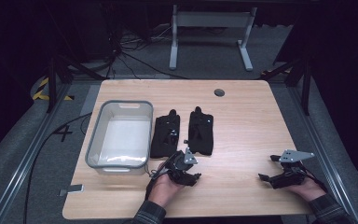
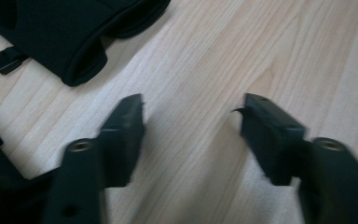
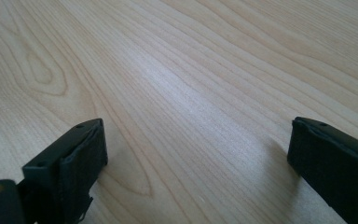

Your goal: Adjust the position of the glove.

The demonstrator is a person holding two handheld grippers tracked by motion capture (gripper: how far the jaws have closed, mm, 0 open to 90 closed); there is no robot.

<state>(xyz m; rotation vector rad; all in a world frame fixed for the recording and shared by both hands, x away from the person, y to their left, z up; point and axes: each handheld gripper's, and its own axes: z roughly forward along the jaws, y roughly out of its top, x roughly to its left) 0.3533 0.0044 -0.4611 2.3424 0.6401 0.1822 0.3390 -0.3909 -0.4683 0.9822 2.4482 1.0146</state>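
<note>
From the high view I've got a light wooden table (image 1: 242, 121) with a grey plastic bin (image 1: 120, 136) on its left side. Just to the right of the bin lie two black gloves side by side – the left glove (image 1: 165, 135) close to the bin, the right glove (image 1: 201, 131) next to it, cuffs toward me. My left gripper (image 1: 182, 169) sits just below the gloves, near the cuff end of the left glove but not on it. My right gripper (image 1: 279, 173) is well apart from all that, off near the right edge of the table over bare wood.

Left gripper view: the fingers (image 2: 123, 135) are spread partway with nothing but wood grain between them. The open cuff of a glove (image 2: 72, 35) sits at the top left, ahead of the fingers and clear of them. There's more black stuff at the lower left edge – can't tell what it is.

Right gripper view: fingers (image 3: 81, 156) spread wide, nothing between them, plain table (image 3: 191, 84) under and ahead of them.
</note>
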